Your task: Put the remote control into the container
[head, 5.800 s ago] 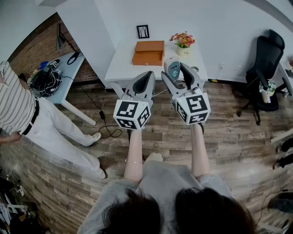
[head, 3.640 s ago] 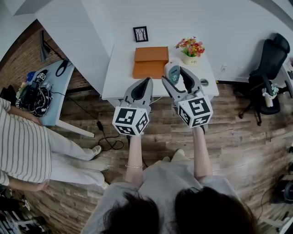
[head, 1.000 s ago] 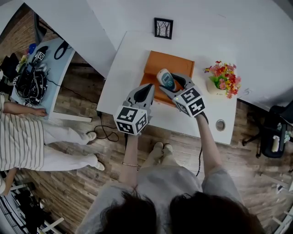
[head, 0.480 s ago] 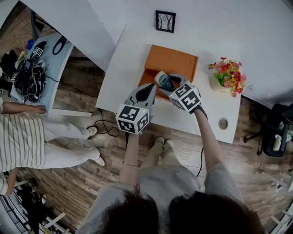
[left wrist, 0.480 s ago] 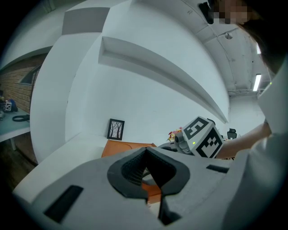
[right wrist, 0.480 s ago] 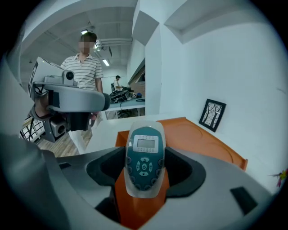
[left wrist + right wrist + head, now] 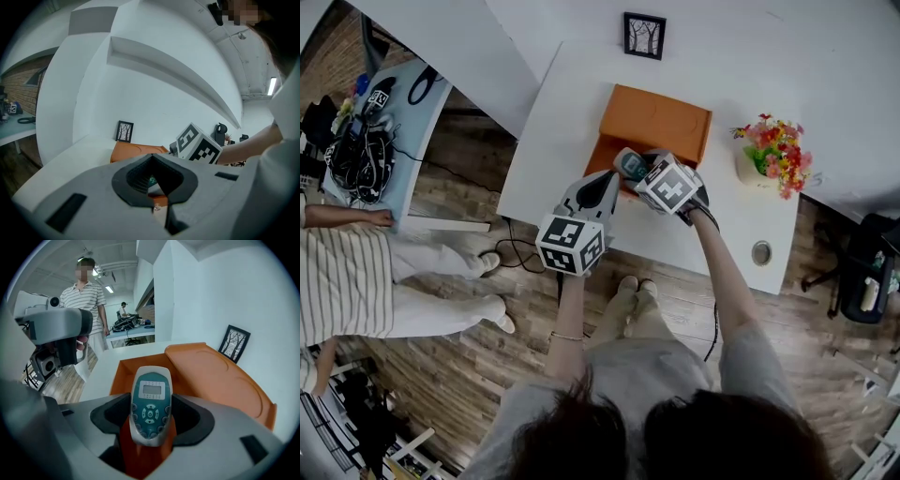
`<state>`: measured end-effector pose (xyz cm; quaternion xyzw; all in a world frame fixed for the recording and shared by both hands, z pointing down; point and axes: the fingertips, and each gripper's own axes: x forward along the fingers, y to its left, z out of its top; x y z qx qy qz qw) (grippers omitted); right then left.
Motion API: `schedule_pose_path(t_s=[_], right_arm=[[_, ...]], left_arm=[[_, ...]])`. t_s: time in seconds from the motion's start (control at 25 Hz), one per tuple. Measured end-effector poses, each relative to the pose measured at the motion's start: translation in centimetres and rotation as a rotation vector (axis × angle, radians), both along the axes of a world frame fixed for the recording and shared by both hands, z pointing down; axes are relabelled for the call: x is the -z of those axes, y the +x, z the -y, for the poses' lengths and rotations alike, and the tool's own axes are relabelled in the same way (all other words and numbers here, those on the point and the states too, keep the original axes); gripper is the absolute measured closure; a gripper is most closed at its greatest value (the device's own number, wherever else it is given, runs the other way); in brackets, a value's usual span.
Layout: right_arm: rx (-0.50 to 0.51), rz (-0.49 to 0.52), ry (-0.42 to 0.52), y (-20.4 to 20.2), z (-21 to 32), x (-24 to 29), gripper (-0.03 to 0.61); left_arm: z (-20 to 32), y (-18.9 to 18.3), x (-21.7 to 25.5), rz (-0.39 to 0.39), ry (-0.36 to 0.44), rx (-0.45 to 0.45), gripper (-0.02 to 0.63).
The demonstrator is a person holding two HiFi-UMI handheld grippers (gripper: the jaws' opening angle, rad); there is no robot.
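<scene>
The grey remote control (image 7: 629, 165) with teal buttons is clamped in my right gripper (image 7: 634, 170), which is shut on it. In the right gripper view the remote (image 7: 150, 402) points out over the open orange container (image 7: 123, 370), whose lid (image 7: 216, 376) lies flat behind it. From the head view the container (image 7: 659, 121) sits on the white table (image 7: 551, 127). My left gripper (image 7: 601, 185) hovers just left of the right one at the container's near edge, shut with nothing in it. In the left gripper view its jaws (image 7: 153, 179) are together.
A framed picture (image 7: 644, 35) stands at the table's back edge. A pot of flowers (image 7: 772, 156) and a small round object (image 7: 760, 252) sit on the right. A person in a striped shirt (image 7: 339, 277) stands at left beside a desk with cables (image 7: 366, 122).
My right gripper has carried the remote forward and left, from beside the container to above its open part. The left gripper has stayed beside it.
</scene>
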<state>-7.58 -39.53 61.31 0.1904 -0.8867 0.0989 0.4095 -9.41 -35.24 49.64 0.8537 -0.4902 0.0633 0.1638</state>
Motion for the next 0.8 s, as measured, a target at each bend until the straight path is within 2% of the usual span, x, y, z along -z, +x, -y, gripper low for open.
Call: schedule_pose_path(t_s=[0.24, 0.44, 0.8], right_arm=[[0.001, -0.11, -0.069, 0.1, 0.1, -2.0, 0.304], [0.004, -0.159, -0.109, 0.1, 0.2, -2.9, 0.304], [-0.009, -0.158, -0.13, -0.2, 0.3, -3.1, 0.304]], left_arm=[[0.1, -0.3, 0.0, 0.006, -0.003, 0.014, 0.609], [0.0, -0.4, 0.1, 0.005, 0.0, 0.021, 0.609], [0.2, -0.9, 0.4, 0.011, 0.003, 0.029, 0.609]])
